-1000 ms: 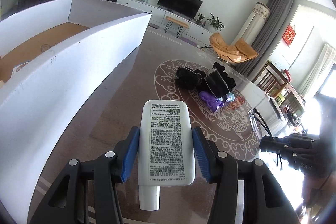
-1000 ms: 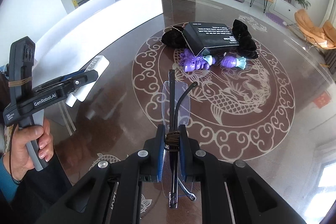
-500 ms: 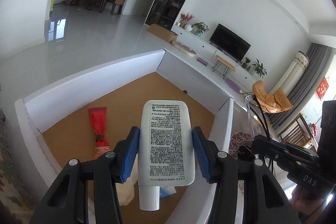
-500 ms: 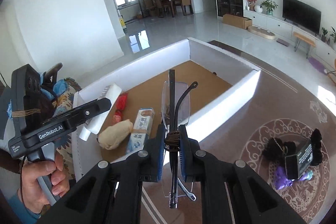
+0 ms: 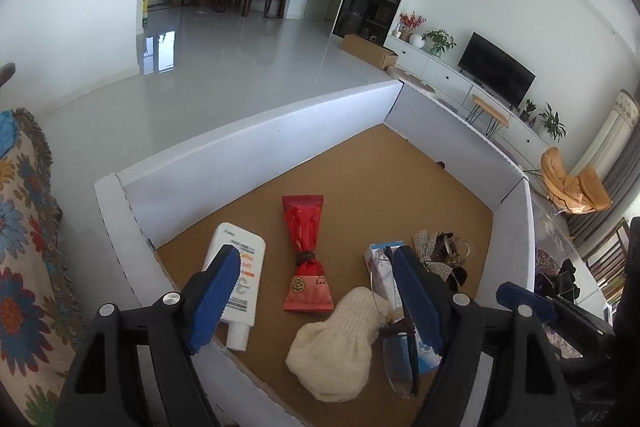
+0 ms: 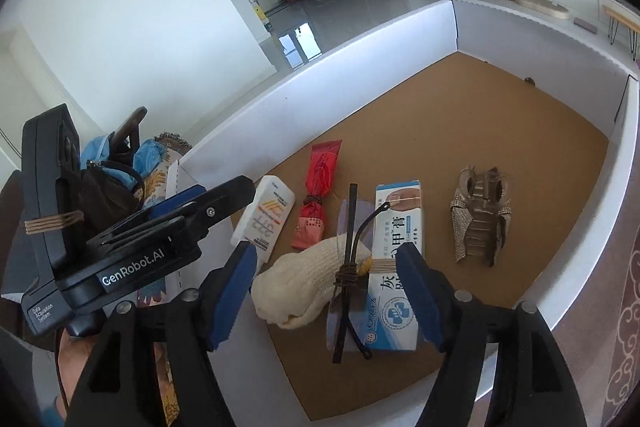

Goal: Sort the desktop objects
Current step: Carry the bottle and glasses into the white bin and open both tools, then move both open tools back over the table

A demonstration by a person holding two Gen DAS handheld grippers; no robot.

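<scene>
A white cardboard box (image 5: 260,155) with a brown floor lies below both grippers. My left gripper (image 5: 316,255) is opening, with nothing between its jaws. The white tube (image 5: 240,279) lies on the box floor just beyond its left finger. My right gripper (image 6: 326,251) is also opening. The folded glasses (image 6: 348,259) rest across a cream glove (image 6: 296,287) and a blue-and-white carton (image 6: 400,227), free of the pads. In the right wrist view the left gripper (image 6: 192,211) hovers by the tube (image 6: 268,215).
Also in the box are a red packet (image 5: 306,251) and a glittery hair claw (image 6: 482,219). A flowered cloth (image 5: 24,247) lies left of the box. The patterned table top (image 6: 624,307) runs along its right. A hand (image 6: 72,355) holds the left gripper.
Both grippers swung from the table to over the box, then opened. The white tube and the glasses left the jaws and now lie in the box.
</scene>
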